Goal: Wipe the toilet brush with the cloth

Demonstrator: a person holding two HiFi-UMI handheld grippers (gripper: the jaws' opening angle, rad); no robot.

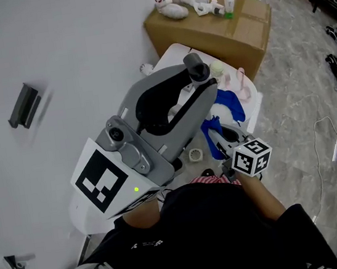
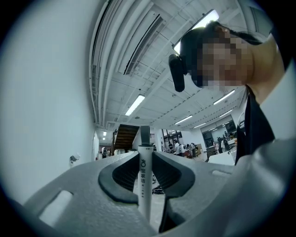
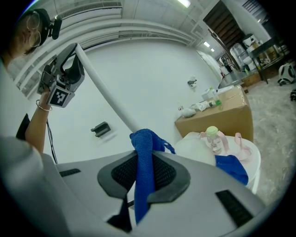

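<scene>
Between the jaws of the left gripper (image 2: 146, 162) sat the white shaft of the toilet brush (image 2: 145, 187), pinched from both sides by the dark pads, its grey end cap poking out past the fingertips. Printed characters ran down the shaft; too small to read. Brush head not seen in any view. Right gripper (image 3: 144, 159) was clamped on the blue cloth (image 3: 142, 180), which hung out of the jaws in a narrow fold and bunched at the top against the brush shaft, touching it partway down. From that bunch the shaft slanted up and away to the left gripper, held higher. Head view put both grippers on the near side of the cardboard box (image 1: 216, 28), over a white rounded unit (image 1: 172, 52) that stood just in front of the box. On the unit, nearer the box than the grippers: a small bottle with a pale green cap (image 3: 212, 134), pink straps (image 3: 238, 141), and more blue fabric (image 3: 231, 167); could not tell whether this was the same cloth. Small white items (image 1: 172, 7) lay on top of the box. Well apart from the box, along the white wall, a dark bracket (image 1: 23, 106).
</scene>
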